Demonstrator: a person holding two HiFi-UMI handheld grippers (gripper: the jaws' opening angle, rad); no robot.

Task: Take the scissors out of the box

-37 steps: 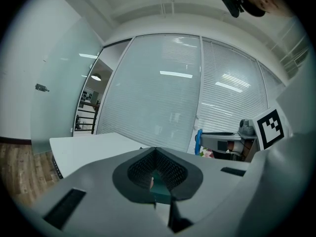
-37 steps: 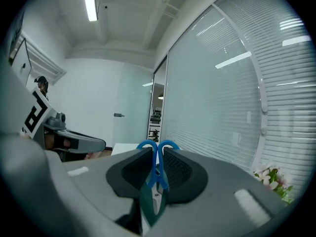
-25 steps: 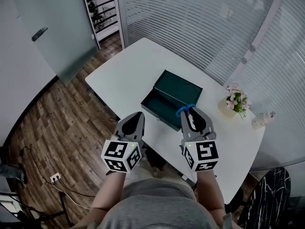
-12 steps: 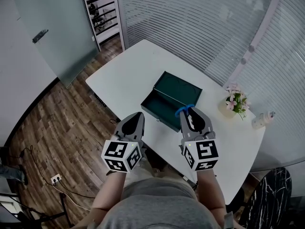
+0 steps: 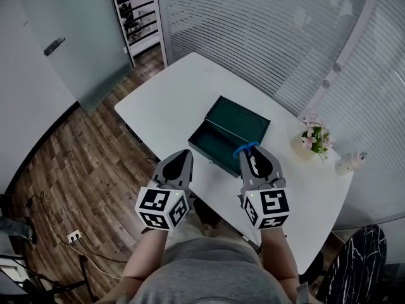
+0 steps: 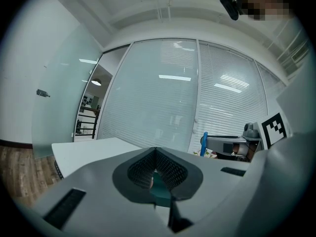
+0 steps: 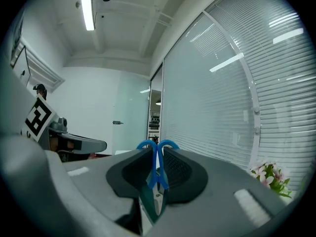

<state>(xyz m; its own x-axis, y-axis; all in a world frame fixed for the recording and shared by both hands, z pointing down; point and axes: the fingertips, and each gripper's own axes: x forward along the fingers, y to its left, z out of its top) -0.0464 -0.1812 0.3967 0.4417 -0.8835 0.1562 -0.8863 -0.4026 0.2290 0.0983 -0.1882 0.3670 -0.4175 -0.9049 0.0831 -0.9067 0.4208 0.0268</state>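
Note:
The dark green box (image 5: 229, 133) stands open on the white table (image 5: 164, 100), its lid tipped back on the far side. My right gripper (image 5: 253, 149) hovers over the box's near right corner, shut on a pair of scissors (image 5: 245, 149). Their blue handle loops (image 7: 148, 145) stick out past the right gripper's (image 7: 158, 149) tips, with the blades running back between the pads. My left gripper (image 5: 183, 152) hangs beside it, off the box's near left corner. The left gripper's (image 6: 156, 150) tips touch and hold nothing.
A small pot of pink flowers (image 5: 314, 135) and a small white object (image 5: 351, 162) stand at the table's right end. Glass walls with blinds run behind the table. Wooden floor (image 5: 82, 163) lies to the left, and a dark chair (image 5: 354, 258) stands at the bottom right.

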